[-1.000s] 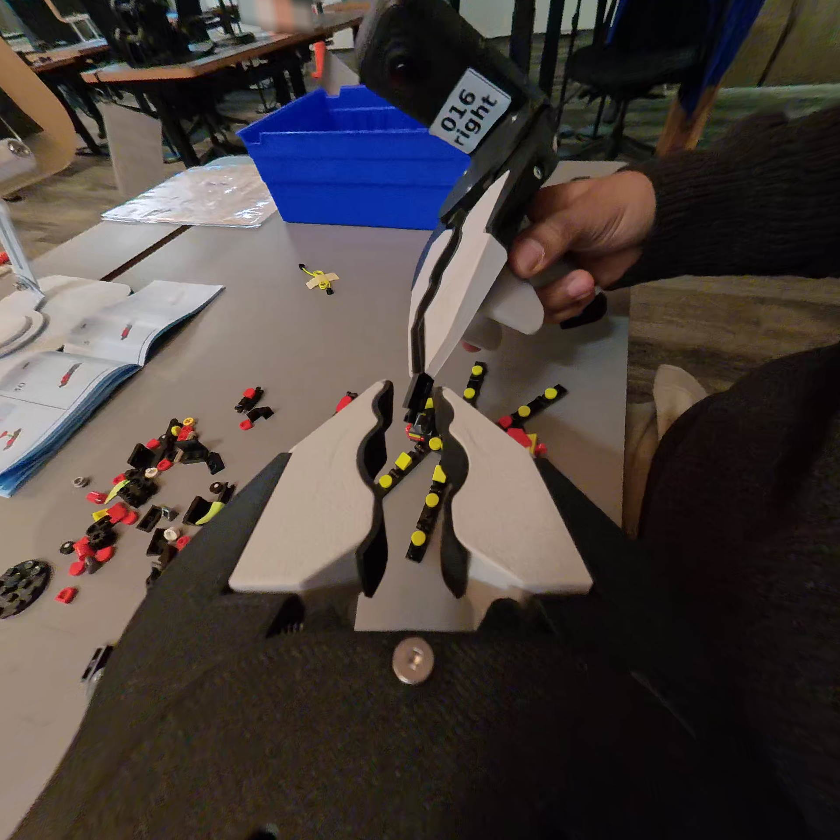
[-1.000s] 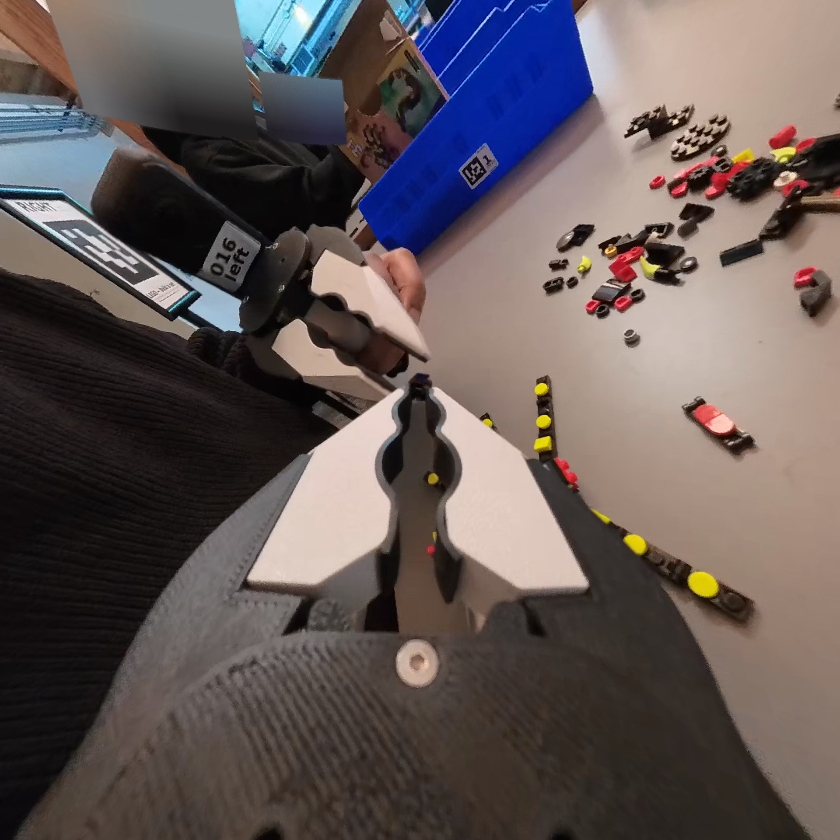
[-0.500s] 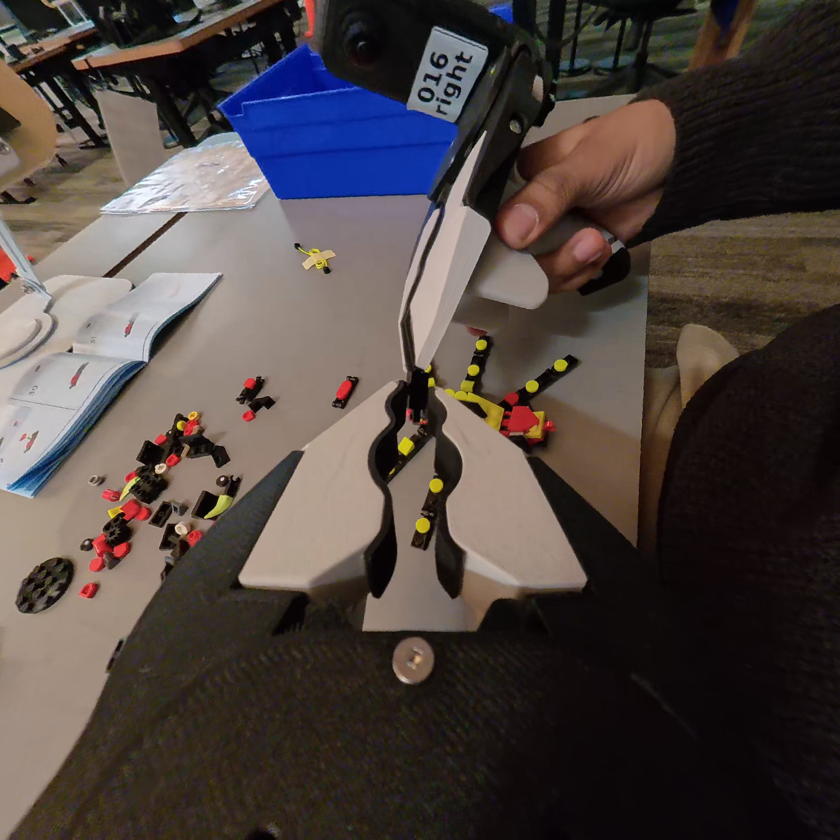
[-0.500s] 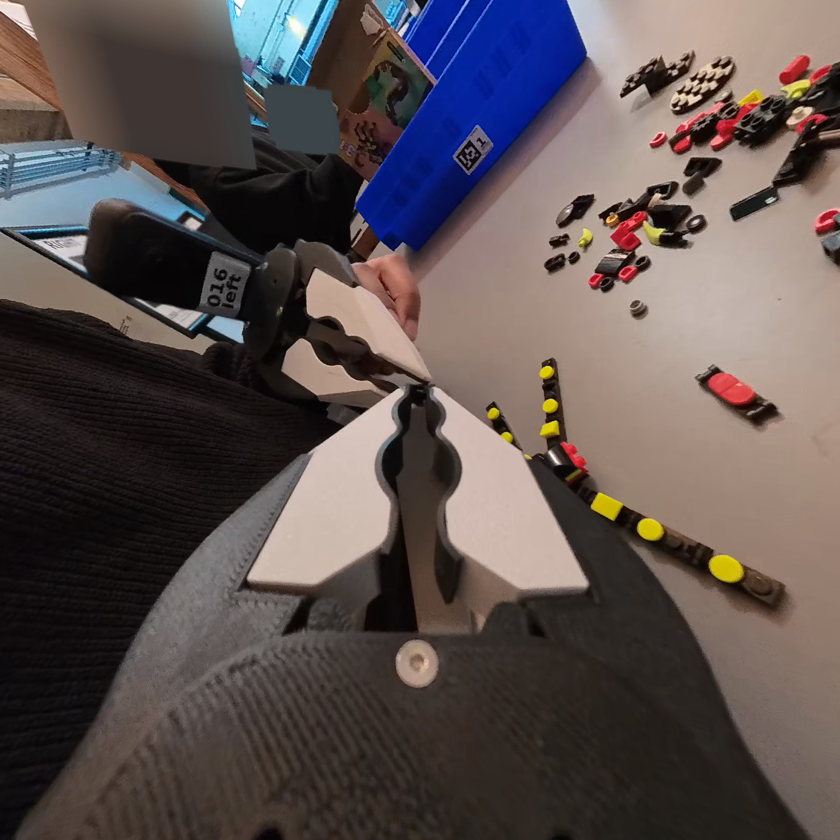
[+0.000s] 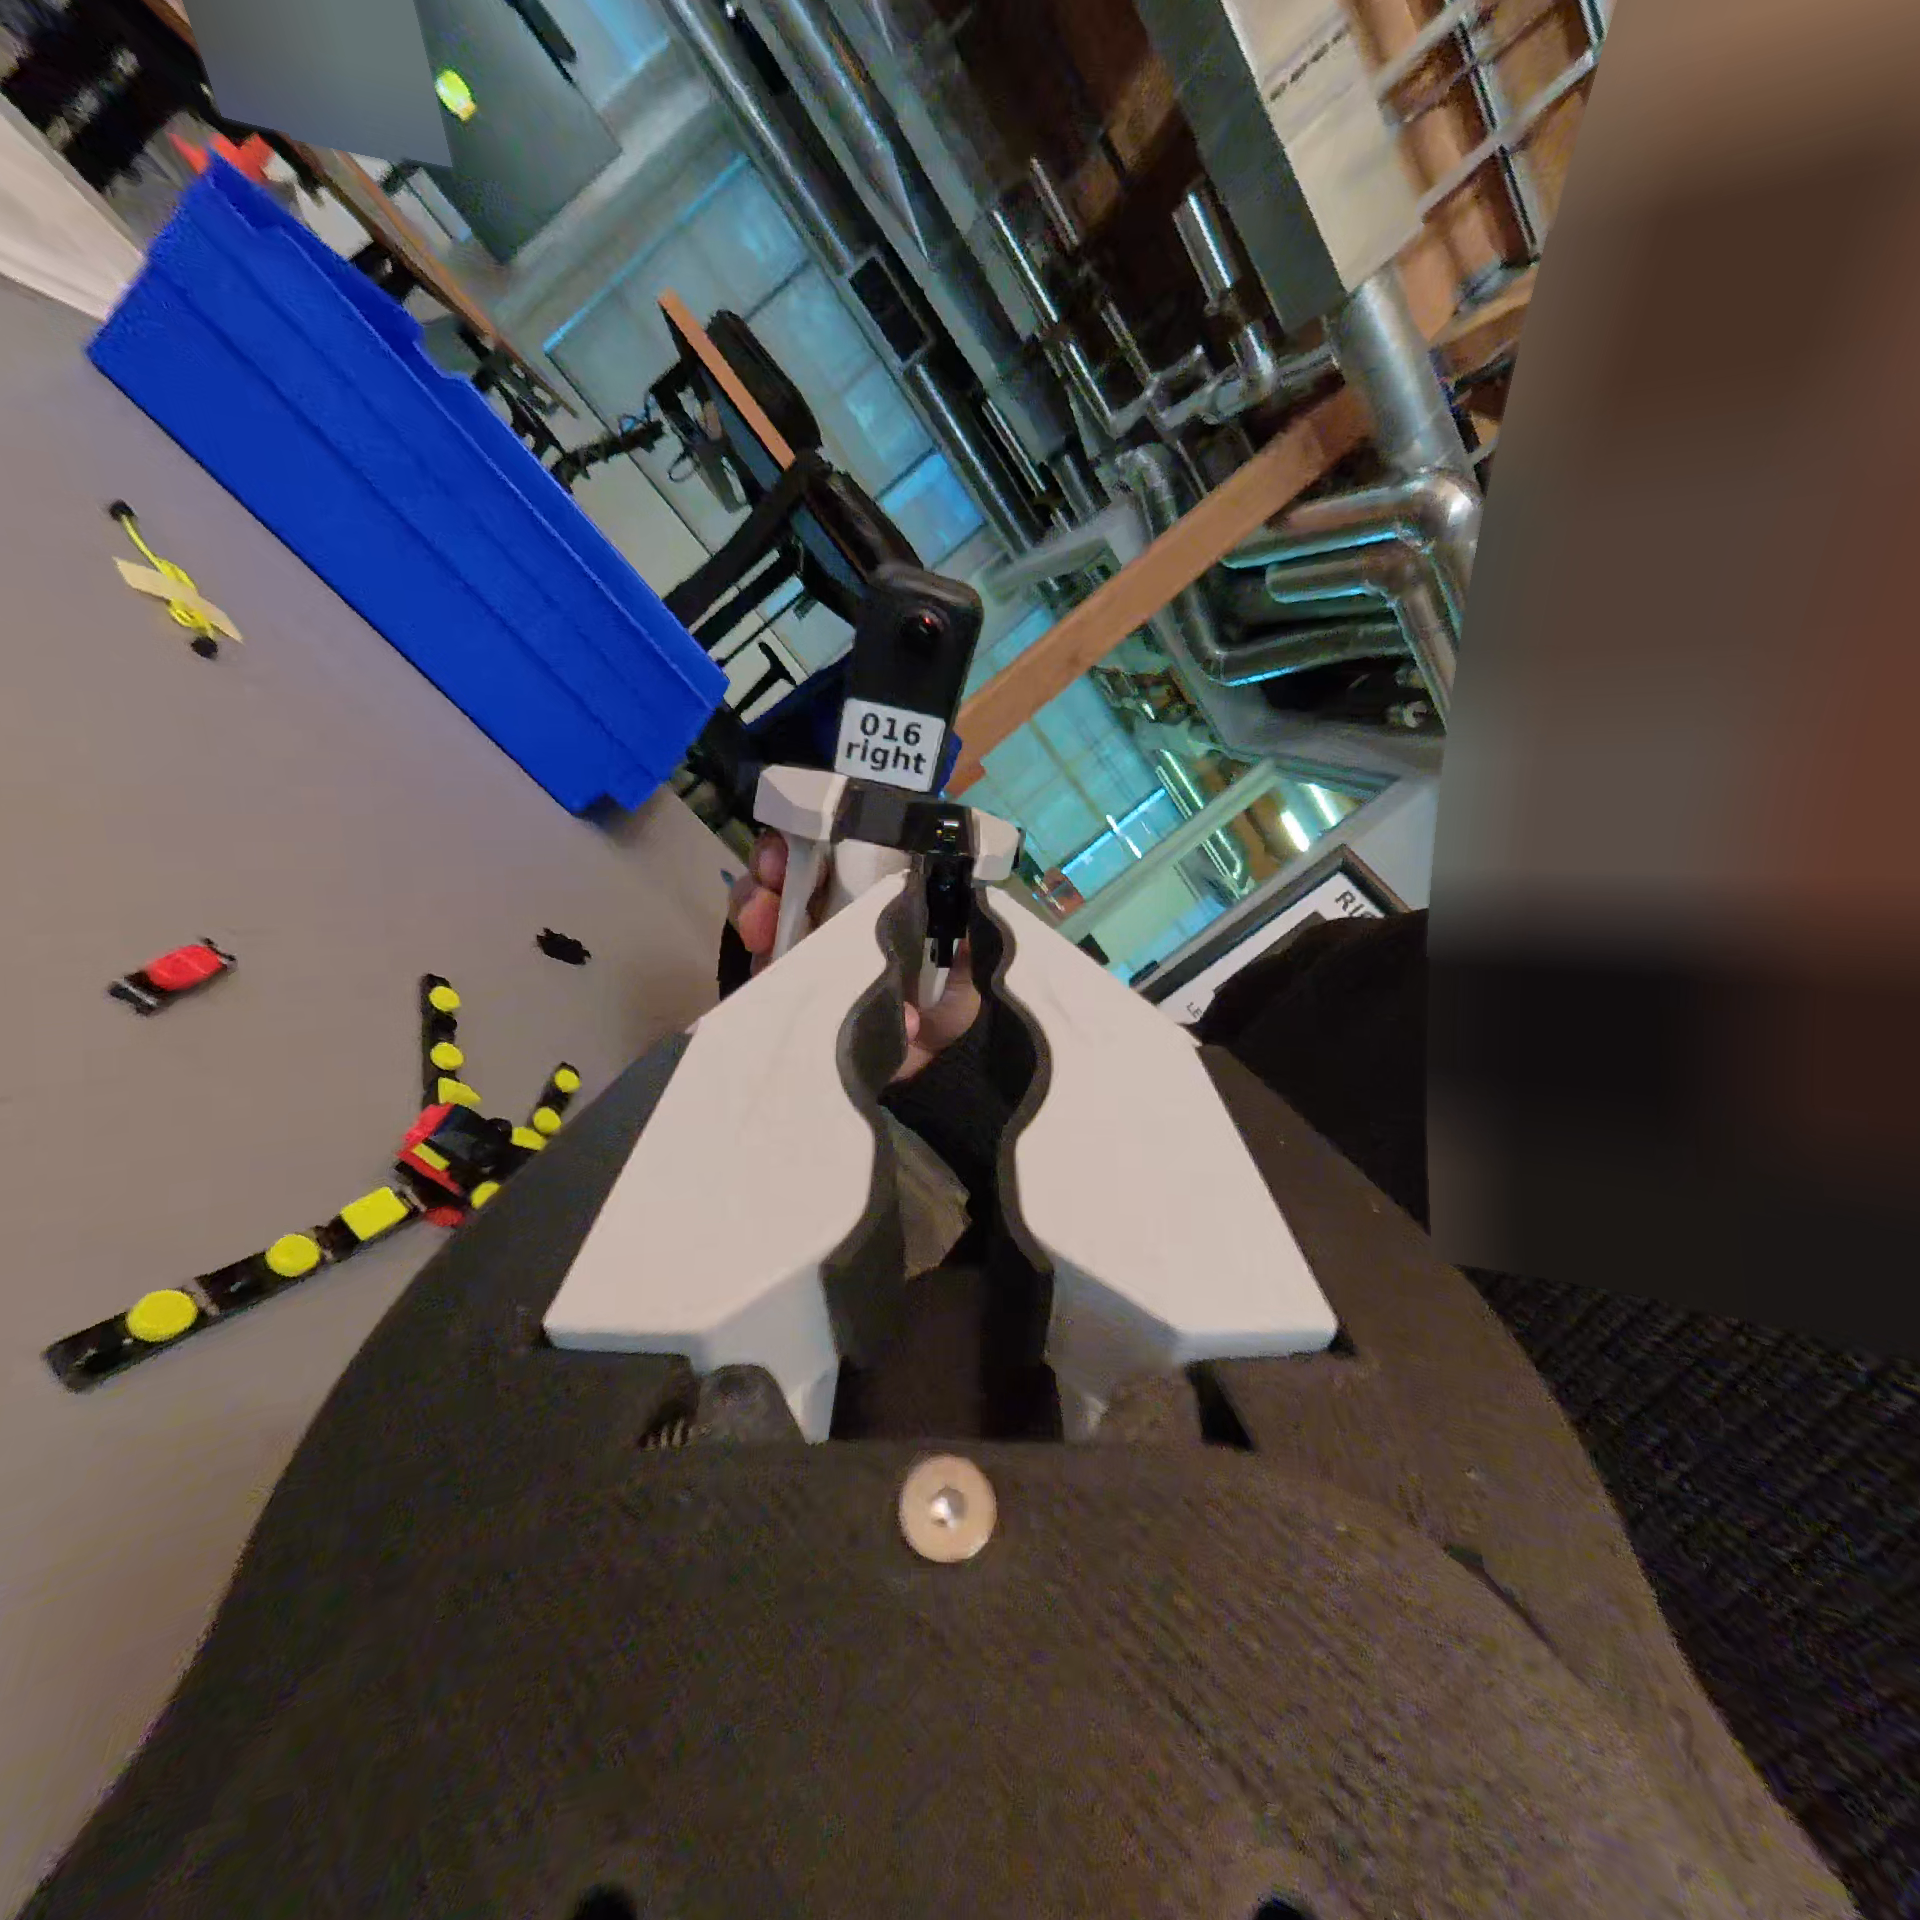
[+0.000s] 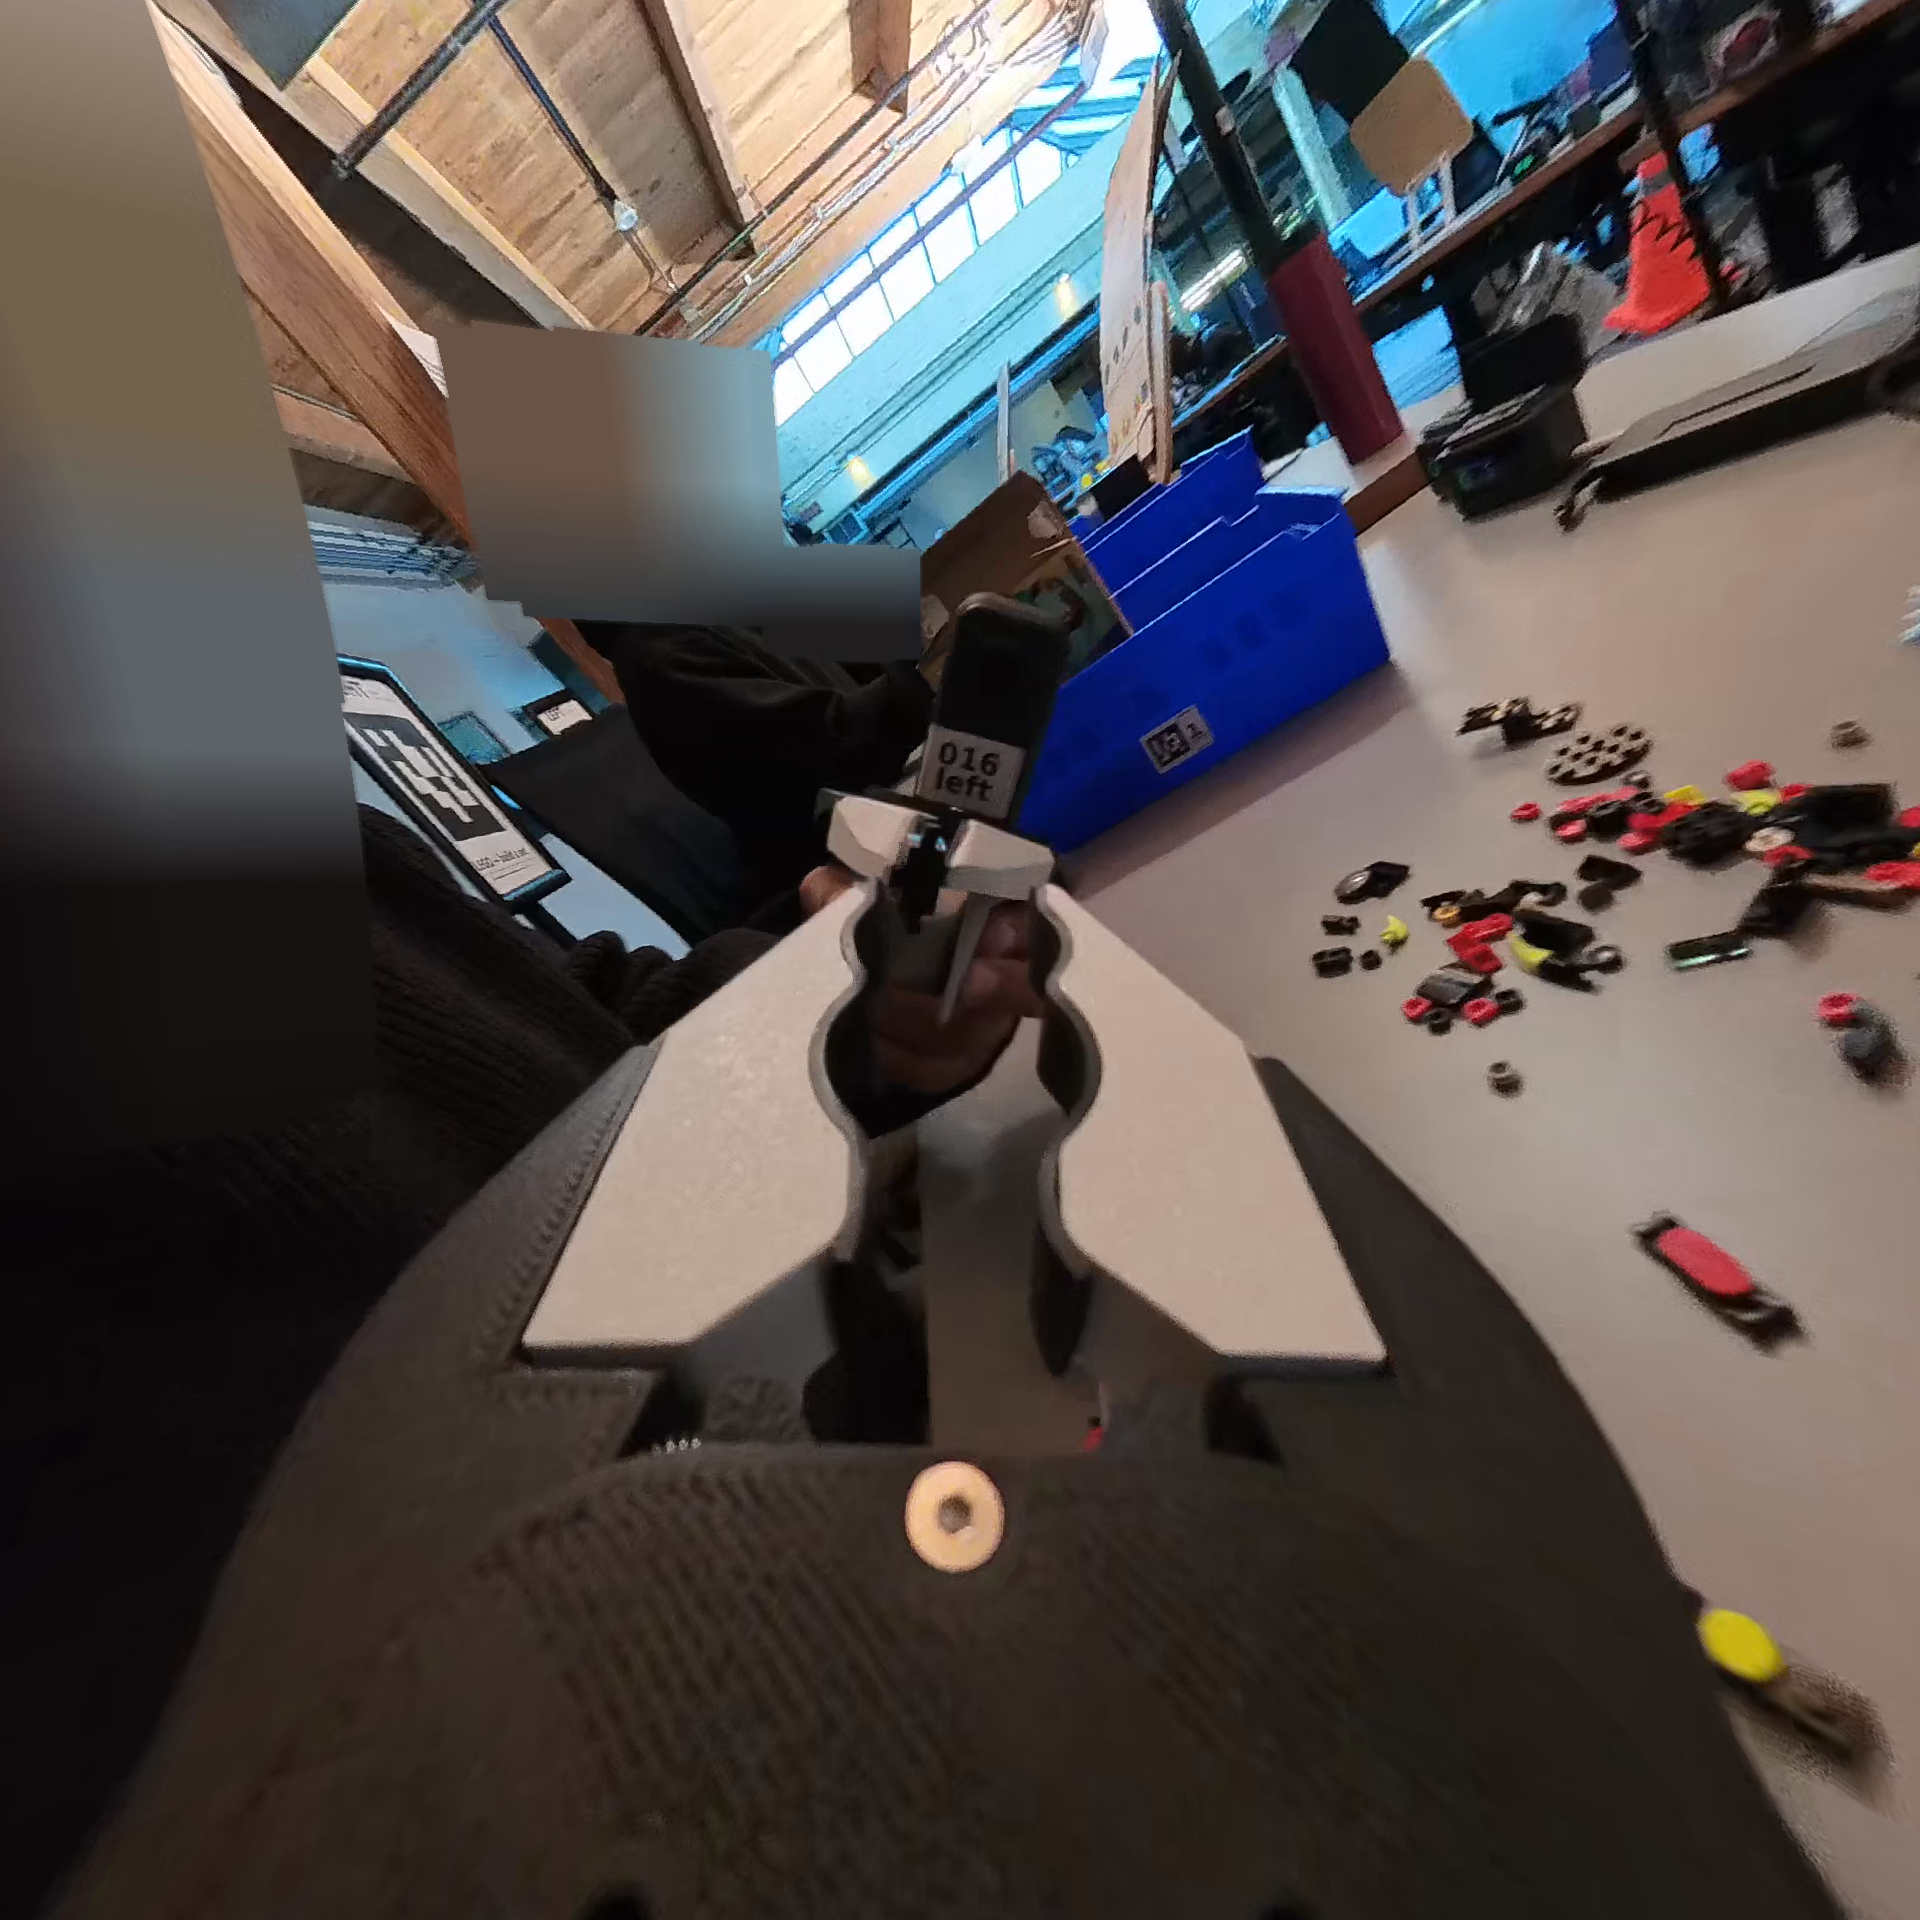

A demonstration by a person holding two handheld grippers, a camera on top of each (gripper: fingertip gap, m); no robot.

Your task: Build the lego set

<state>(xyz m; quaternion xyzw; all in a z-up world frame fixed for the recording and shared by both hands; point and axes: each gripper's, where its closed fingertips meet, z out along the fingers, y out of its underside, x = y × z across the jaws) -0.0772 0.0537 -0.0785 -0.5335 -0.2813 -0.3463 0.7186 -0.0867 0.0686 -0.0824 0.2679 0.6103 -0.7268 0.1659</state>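
Observation:
My left gripper (image 5: 940,899) is shut on a small black lego piece (image 5: 943,896) at its fingertips, held up in the air above the table. My right gripper (image 6: 951,894) faces it tip to tip with its jaws apart and nothing in them. The right wrist view shows the black piece (image 6: 922,860) pinched between the left gripper's fingers (image 6: 878,831). A lego assembly of black arms with yellow studs and a red core (image 5: 447,1143) lies on the grey table (image 5: 260,831) at the lower left.
A blue bin (image 5: 416,499) stands at the table's far side and also shows in the right wrist view (image 6: 1226,665). A pile of loose black, red and yellow pieces (image 6: 1662,862) lies to the right. A red and black piece (image 6: 1704,1273) lies alone nearer me. Less than 4 cm separates the two grippers' tips.
Both grippers lifted off the table and tilted up to face each other. The right gripper's jaws opened and let go of the black piece. The left gripper kept it.

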